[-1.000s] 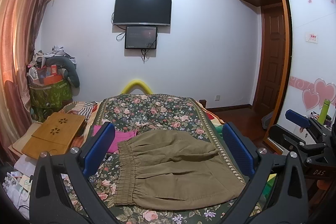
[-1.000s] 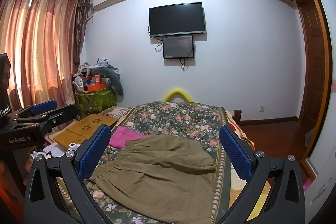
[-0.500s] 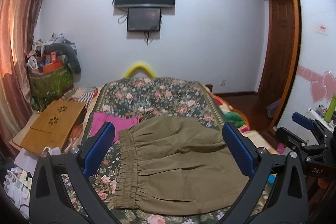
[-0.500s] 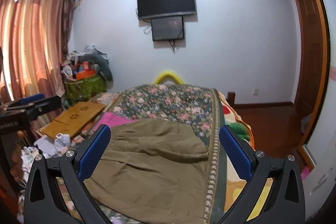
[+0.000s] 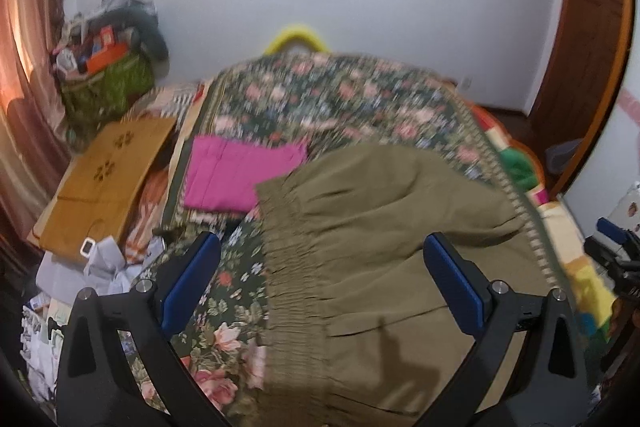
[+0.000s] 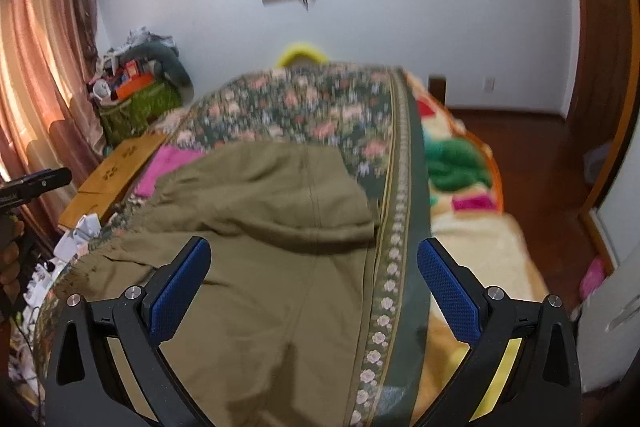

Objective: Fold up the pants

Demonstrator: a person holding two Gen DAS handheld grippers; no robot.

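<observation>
Olive-green pants (image 5: 380,247) lie spread on the floral bedspread (image 5: 320,99), elastic waistband to the left, one part folded over on top. They also show in the right wrist view (image 6: 264,227). My left gripper (image 5: 322,279) is open and empty, hovering above the waistband area. My right gripper (image 6: 314,279) is open and empty, above the pants near the bed's right border. The right gripper also shows at the edge of the left wrist view (image 5: 616,251).
A folded pink garment (image 5: 236,175) lies beside the pants. A wooden lap table (image 5: 108,175) and paper clutter (image 5: 100,259) sit left of the bed. A green basket (image 5: 108,87) stands in the corner. Colourful blankets (image 6: 460,167) hang on the right.
Both grippers have tilted down and moved closer to the pants, which now fill more of each view. The pants have not moved.
</observation>
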